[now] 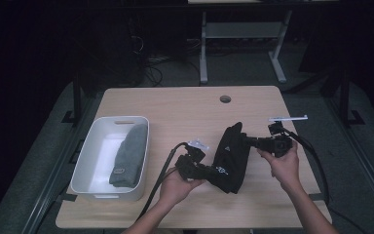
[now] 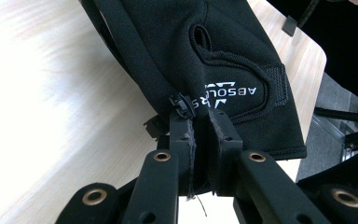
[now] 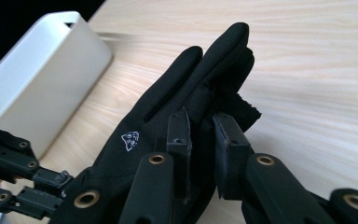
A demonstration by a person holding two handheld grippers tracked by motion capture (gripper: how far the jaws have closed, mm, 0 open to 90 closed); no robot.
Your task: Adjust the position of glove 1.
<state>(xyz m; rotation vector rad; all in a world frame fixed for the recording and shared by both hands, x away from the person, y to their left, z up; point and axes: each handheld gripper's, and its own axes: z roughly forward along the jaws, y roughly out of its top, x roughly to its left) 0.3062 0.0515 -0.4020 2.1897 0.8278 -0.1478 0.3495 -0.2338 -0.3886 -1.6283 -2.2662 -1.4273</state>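
Nearest the person, two hands came in from the table's front edge, each carrying a gripper. The left gripper (image 1: 209,171) had its jaws closed down almost fully on the cuff end of a black glove (image 1: 231,158); in the left gripper view its pads (image 2: 187,140) pinched the fabric just below a white printed logo, with only the thin cloth between them. The right gripper (image 1: 247,140) gripped the same glove at the finger end; in the right gripper view its pads (image 3: 179,133) stood close together, clamped on the dark material beside the glove's fingers (image 3: 223,51), which pointed away across the wood. The glove hung stretched between the two grippers over the light wooden table (image 1: 185,105), near its front right part, and appeared lifted off the surface, though that could not be told for sure. To the left, well apart from the glove, a white bin (image 1: 90,161) sat on the table with a grey knitted beanie (image 1: 129,156) lying inside it. Farther back, a round cable hole (image 1: 225,99) marked the tabletop.
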